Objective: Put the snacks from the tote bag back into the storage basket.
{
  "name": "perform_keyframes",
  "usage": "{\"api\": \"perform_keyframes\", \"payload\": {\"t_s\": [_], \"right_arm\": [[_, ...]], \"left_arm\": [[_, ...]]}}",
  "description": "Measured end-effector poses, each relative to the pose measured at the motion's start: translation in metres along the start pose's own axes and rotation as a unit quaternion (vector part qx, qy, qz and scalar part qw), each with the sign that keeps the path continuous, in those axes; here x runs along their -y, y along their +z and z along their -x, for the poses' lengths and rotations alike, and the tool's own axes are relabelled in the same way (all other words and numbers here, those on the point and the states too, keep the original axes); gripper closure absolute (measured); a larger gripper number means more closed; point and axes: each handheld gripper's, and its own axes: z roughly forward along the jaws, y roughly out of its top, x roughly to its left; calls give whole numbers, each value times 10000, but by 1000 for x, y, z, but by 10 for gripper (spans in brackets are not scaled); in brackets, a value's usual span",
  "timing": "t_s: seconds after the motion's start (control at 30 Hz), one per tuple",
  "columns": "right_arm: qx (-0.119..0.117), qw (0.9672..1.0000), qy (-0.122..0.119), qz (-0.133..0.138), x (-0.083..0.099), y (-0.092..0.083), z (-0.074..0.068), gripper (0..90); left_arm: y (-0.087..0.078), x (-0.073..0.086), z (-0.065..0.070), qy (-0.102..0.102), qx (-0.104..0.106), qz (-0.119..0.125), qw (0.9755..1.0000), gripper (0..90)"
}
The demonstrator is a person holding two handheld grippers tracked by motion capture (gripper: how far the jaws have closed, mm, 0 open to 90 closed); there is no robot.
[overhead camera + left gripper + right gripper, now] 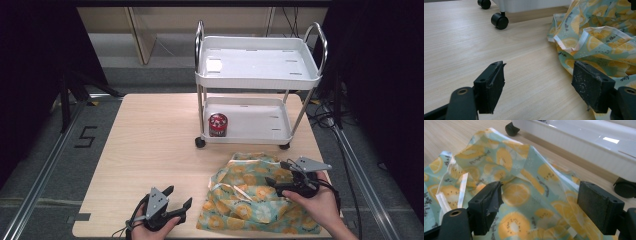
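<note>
On our pale wooden table [150,150], the crumpled lemon-print cloth [250,200] lies under our open right gripper [280,175], at 3 o'clock of our open left gripper [177,197].

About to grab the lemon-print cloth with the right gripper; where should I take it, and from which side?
Take the raised fold of the cloth just ahead of the open right gripper, coming from above. That ridge stands off the table, so the jaws can probably close around it; flat parts offer little to pinch.
</note>
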Motion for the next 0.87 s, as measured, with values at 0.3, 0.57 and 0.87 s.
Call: {"api": "perform_keyframes", "payload": {"t_s": [0.3, 0.57, 0.87], "right_arm": [[-50, 10000, 2, 14, 15, 3, 0, 214], [30, 10000, -5, 75, 20, 4, 1, 218], [-19, 9998, 171, 110, 23, 3, 1, 218]], "left_arm": [[-1, -1, 0, 82, -31, -66, 9999, 256], [-1, -1, 1, 27, -36, -60, 10000, 256], [-1, -2, 0, 147, 2, -90, 9999, 256]]}}
